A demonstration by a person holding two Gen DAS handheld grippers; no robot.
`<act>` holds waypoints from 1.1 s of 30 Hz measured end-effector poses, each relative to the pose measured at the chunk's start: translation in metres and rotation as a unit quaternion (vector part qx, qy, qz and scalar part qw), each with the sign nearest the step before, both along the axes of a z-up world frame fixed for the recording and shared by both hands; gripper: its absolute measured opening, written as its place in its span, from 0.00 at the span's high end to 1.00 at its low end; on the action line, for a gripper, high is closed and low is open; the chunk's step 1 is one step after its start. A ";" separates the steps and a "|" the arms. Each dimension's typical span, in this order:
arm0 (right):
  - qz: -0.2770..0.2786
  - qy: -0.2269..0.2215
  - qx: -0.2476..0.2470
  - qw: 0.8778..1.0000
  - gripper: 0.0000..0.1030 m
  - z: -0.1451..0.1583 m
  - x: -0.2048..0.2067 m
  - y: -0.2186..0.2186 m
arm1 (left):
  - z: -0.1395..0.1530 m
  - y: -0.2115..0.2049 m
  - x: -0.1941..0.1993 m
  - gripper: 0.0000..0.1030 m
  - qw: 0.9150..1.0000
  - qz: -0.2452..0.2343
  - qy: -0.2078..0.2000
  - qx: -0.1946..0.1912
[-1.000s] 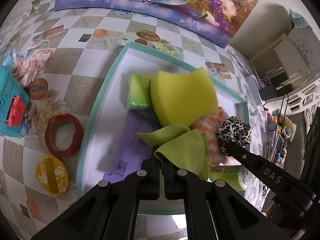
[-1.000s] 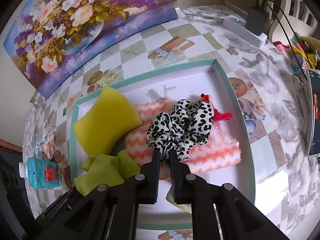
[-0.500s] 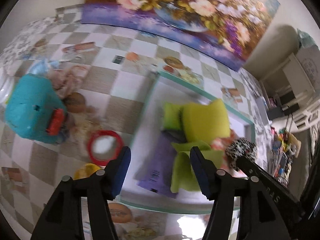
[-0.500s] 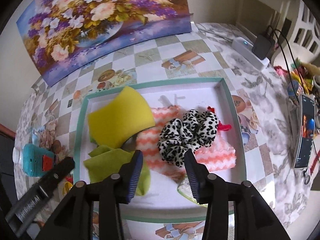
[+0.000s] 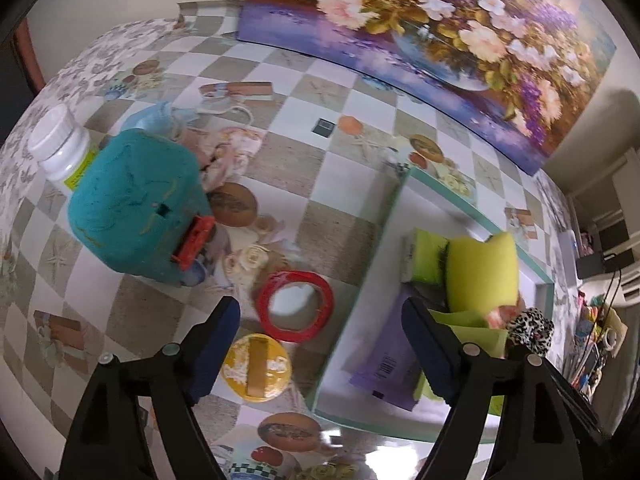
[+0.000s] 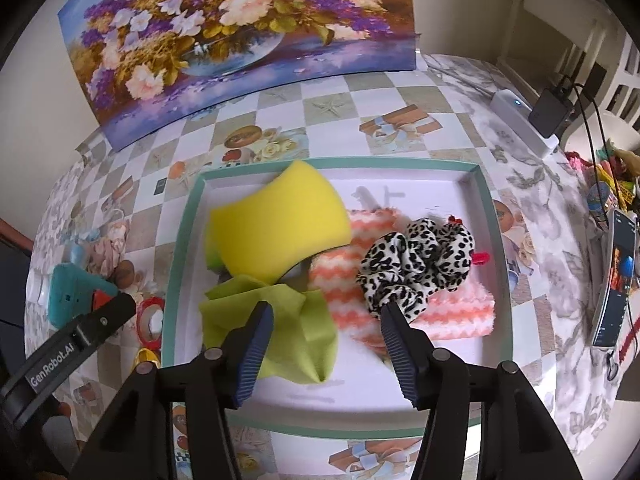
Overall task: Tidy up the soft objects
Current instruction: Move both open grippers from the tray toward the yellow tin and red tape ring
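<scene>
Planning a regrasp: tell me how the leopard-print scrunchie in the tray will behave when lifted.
The leopard-print scrunchie looks like gathered, puffy fabric, so it will probably squash and droop rather than hold its shape. It probably weighs little. Lying on the orange zigzag cloth, it might snag and drag that cloth along.

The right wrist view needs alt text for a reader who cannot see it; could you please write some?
The open right gripper, empty after just opening, hangs above a teal-rimmed tray holding a yellow sponge, a green cloth, an orange zigzag cloth and a leopard-print scrunchie on top of it. The tray sits on a checkered tablecloth before a flower painting.
</scene>
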State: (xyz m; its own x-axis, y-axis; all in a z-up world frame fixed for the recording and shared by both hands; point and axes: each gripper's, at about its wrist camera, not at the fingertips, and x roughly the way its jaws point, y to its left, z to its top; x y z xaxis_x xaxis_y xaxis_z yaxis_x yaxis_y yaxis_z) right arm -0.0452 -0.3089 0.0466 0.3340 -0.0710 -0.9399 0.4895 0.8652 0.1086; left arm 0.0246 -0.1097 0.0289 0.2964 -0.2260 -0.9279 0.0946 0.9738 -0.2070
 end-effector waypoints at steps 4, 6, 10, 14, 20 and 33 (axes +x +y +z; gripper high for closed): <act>0.008 0.002 -0.005 1.000 0.41 0.000 0.003 0.006 | 0.001 0.006 0.003 0.17 1.000 0.010 -0.001 0.005; 0.014 0.004 -0.004 1.000 0.38 -0.001 0.005 0.010 | 0.001 0.009 0.003 0.13 1.000 0.014 -0.001 0.005; 0.023 0.005 -0.002 1.000 0.05 -0.004 0.007 0.014 | 0.000 0.015 0.005 0.06 1.000 0.030 -0.001 0.005; 0.017 -0.001 -0.004 1.000 0.00 -0.004 0.006 0.013 | 0.000 0.021 0.006 0.04 0.999 0.044 -0.006 0.016; 0.016 -0.007 -0.006 1.000 0.00 -0.003 0.006 0.014 | 0.003 0.024 0.007 0.04 0.999 0.044 -0.010 0.016; 0.078 -0.040 0.008 0.996 0.00 0.009 0.022 0.063 | 0.021 0.060 0.001 0.04 0.998 0.062 -0.013 -0.018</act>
State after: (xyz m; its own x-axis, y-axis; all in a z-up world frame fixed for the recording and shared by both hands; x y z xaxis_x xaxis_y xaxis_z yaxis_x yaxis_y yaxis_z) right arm -0.0231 -0.2457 0.0552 0.4129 0.0026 -0.9108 0.3384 0.9280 0.1560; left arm 0.0256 -0.0502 0.0496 0.3477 -0.2188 -0.9117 -0.0199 0.9704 -0.2405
